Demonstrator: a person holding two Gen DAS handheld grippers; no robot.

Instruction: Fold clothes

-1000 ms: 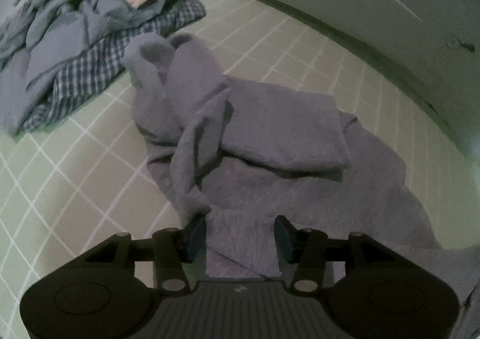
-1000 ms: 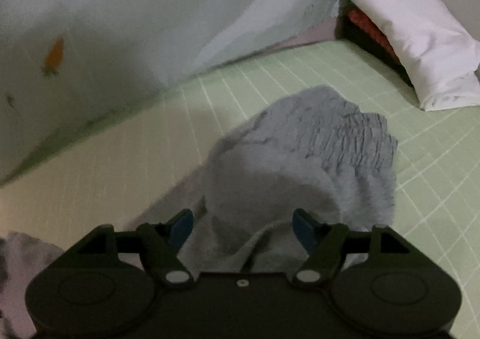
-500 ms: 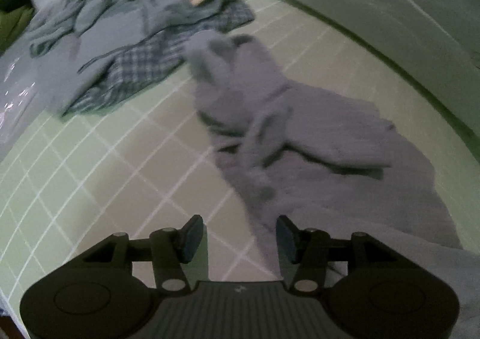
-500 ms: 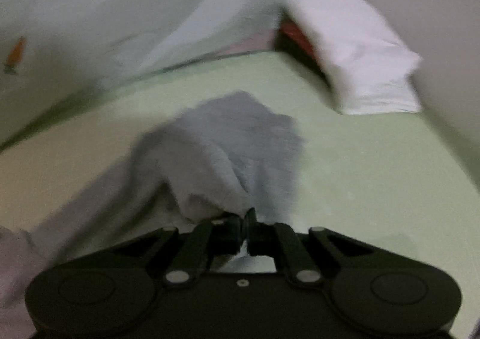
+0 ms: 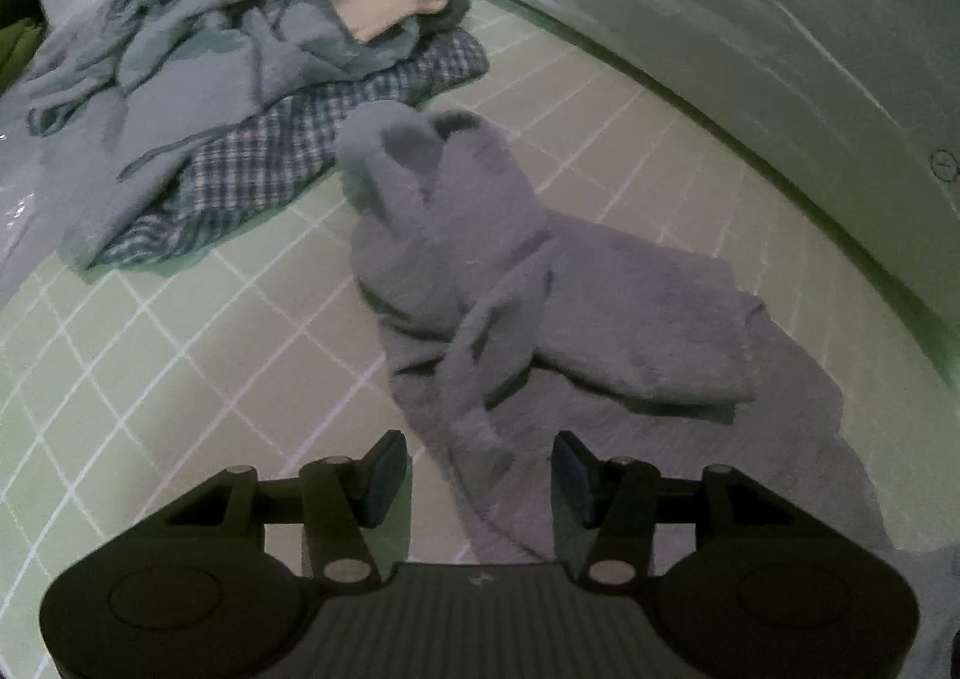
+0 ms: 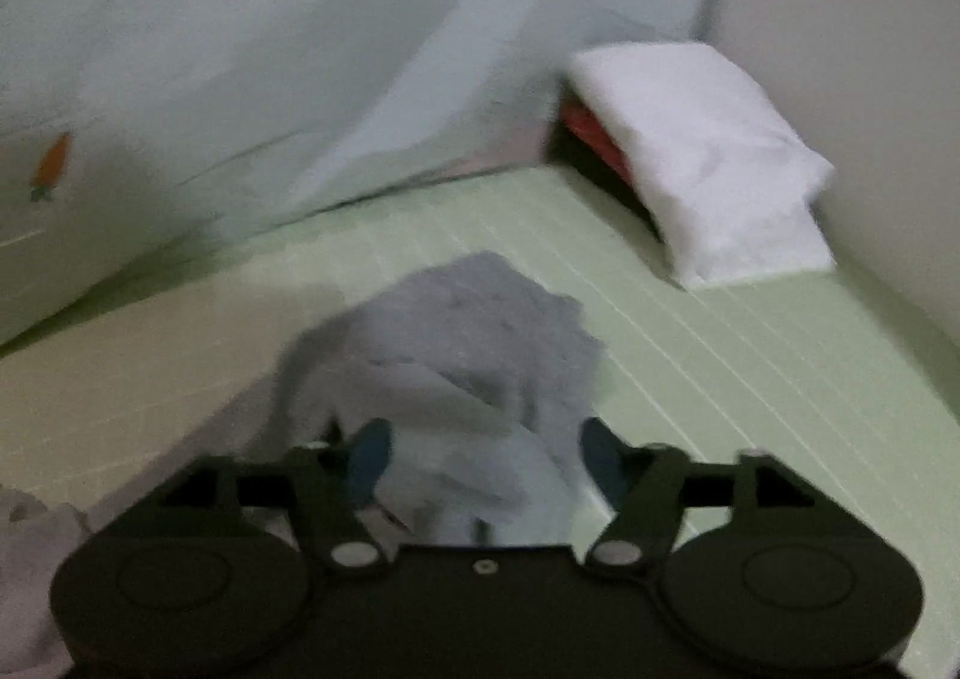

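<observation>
A bedroom in a home: a bed with a green checked sheet [image 5: 180,355] fills the floor of the view, a white pillow [image 6: 702,156] lies at its far corner, and unfolded laundry [image 5: 240,78] is heaped at one edge.

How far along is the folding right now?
Nothing looks folded yet. The grey garment lies twisted and bunched on the green checked sheet. In hand: nothing, as the left claw and right claw both stand open over it. Left: flatten and fold it, then the pile of clothes behind.
</observation>
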